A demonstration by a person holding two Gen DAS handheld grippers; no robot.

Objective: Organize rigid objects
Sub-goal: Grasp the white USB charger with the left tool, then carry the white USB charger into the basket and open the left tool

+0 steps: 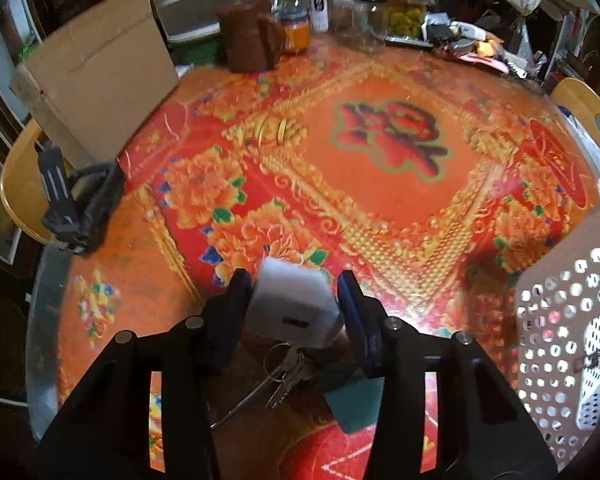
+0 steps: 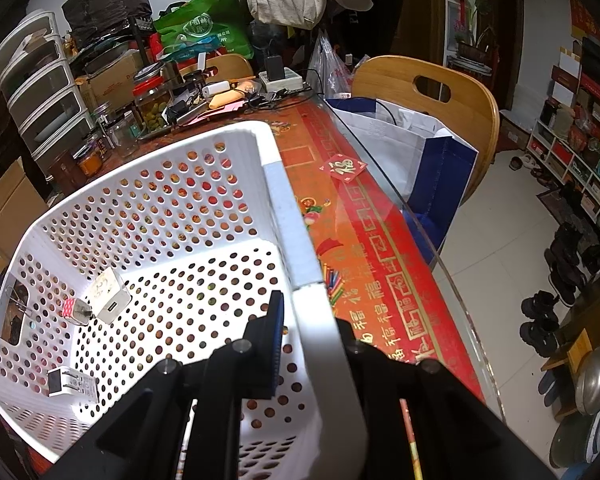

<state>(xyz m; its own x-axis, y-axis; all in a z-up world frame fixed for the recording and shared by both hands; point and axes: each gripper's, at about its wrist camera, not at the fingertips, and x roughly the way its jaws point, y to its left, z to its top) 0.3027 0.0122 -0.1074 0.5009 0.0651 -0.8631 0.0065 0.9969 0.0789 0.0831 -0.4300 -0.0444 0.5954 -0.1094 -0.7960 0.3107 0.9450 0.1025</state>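
My left jaws stand about half open around a white USB charger block near the desk's near edge. The left pad looks to be against the block's side, but I still see a sliver of gap at the right pad, so I would not call it gripped yet. A key bunch lies just behind and under the block, and a dark teal card is beside that. To do this well I should close squarely on the two flat side faces, keep the pads above the desk so the keys are not snagged, and lift straight up before swinging toward the basket.

The block sits tilted. Its face with the dark USB slot points back at my camera and slightly down, and its long axis seems to run away from me toward the desk's middle.

My right jaws are closed tight on the rim of the white perforated basket at the desk's right edge, steadying it. Two chargers already lie inside.
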